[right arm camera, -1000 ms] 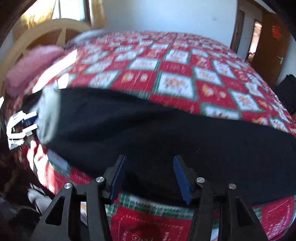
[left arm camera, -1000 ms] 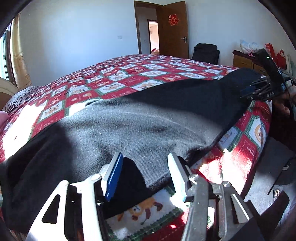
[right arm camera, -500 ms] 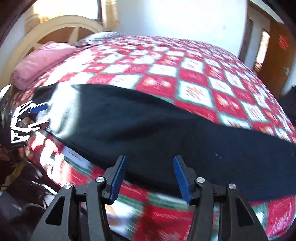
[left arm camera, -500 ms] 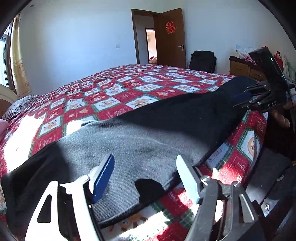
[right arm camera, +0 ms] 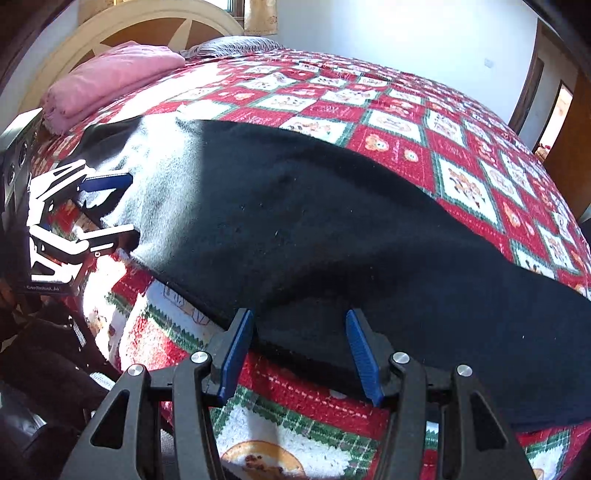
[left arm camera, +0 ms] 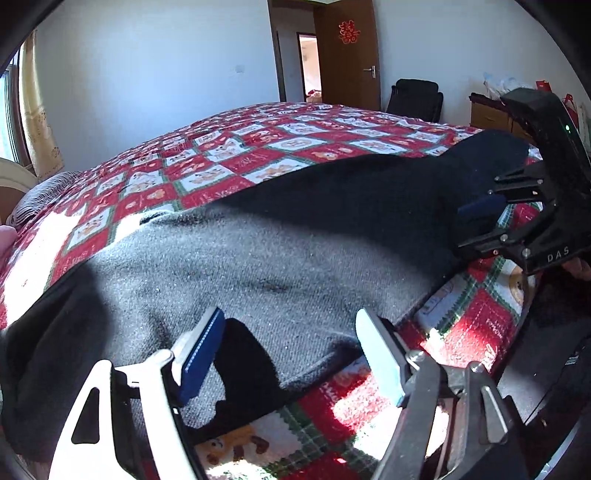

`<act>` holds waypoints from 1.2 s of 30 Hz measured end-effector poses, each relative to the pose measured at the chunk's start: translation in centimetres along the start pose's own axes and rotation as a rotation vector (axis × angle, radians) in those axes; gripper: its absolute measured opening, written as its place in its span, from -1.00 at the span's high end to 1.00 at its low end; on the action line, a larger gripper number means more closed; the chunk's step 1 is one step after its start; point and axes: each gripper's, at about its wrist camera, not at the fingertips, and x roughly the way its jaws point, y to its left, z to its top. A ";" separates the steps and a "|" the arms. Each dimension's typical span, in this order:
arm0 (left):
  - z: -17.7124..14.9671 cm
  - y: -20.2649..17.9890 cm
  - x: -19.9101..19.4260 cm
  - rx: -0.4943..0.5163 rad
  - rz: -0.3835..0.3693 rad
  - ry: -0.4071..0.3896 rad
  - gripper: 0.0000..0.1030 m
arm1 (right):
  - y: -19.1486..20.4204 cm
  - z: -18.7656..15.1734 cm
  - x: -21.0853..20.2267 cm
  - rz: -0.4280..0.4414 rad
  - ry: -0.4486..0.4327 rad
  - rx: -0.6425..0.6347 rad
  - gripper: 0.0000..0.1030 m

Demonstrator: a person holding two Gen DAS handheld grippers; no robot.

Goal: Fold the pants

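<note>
My left gripper (left arm camera: 291, 354) has let go of the pants (left arm camera: 295, 240), jaws opening; right gripper (right arm camera: 301, 354) hangs half-open, empty. I'd grab the near hem squarely.

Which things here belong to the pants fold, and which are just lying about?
In the job: black pants; left gripper, jaws opening, nothing pinched; right gripper, open at the hem.

Lying about: pink folded blanket; black chair; wooden dresser.

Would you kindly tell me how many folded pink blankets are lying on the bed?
1: a folded pink blanket lies at the head of the bed by the headboard, beyond the black pants. Others may be out of view.
</note>
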 end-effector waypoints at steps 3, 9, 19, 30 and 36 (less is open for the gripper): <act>0.2 0.2 -0.2 -0.009 -0.005 0.016 -0.49 | 0.0 -0.6 -0.5 0.002 0.009 -0.018 -0.06; 0.5 0.6 -1.1 -0.017 0.015 0.007 -0.50 | -1.4 -1.3 -3.2 -0.006 -0.083 0.018 -0.06; 0.0 4.6 -1.7 -0.082 0.148 -0.022 -0.86 | -8.5 -3.7 -3.6 -0.080 -0.026 0.227 -0.06; -1.2 9.2 -2.4 -0.214 0.251 -0.026 -0.86 | -22.1 -8.7 -16.1 -0.206 -0.295 0.634 -0.06; -2.1 11.9 -2.8 -0.293 0.313 -0.025 -0.86 | -28.7 -13.3 -17.9 -0.174 -0.313 0.881 -0.06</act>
